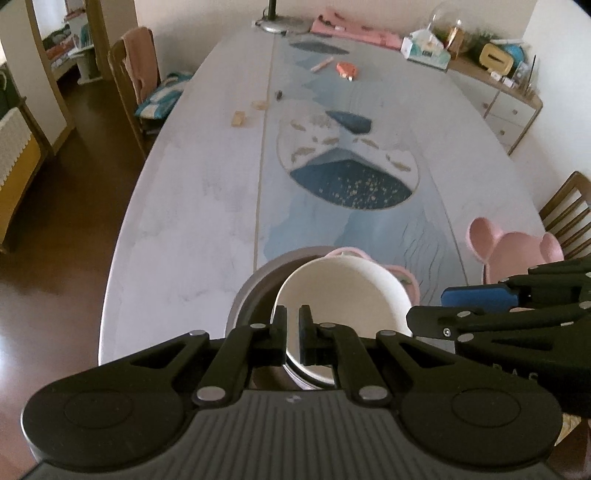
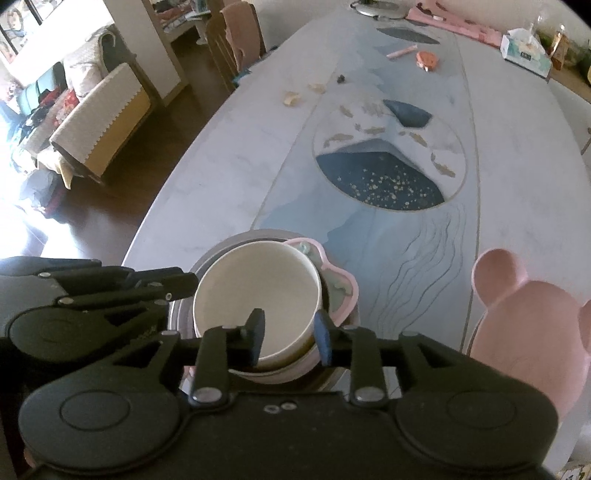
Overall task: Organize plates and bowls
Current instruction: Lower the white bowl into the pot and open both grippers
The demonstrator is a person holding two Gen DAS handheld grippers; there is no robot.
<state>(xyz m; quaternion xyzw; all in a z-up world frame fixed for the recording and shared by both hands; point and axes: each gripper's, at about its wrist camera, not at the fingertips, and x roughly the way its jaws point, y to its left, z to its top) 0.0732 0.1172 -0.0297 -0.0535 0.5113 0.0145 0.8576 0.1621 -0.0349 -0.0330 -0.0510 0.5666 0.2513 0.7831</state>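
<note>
A white bowl sits on a stack at the near edge of the table: a grey plate and a pink eared dish show under it. My left gripper is shut on the bowl's left rim. The right gripper stands open astride the bowl's right rim, one finger inside and the blue pad outside, neither pressing. A second pink bear-shaped dish lies to the right.
The long oval table carries small scraps, an orange item, a tissue box and a lamp base at its far end. Wooden chairs stand at the left and right sides. A sideboard is at the far right.
</note>
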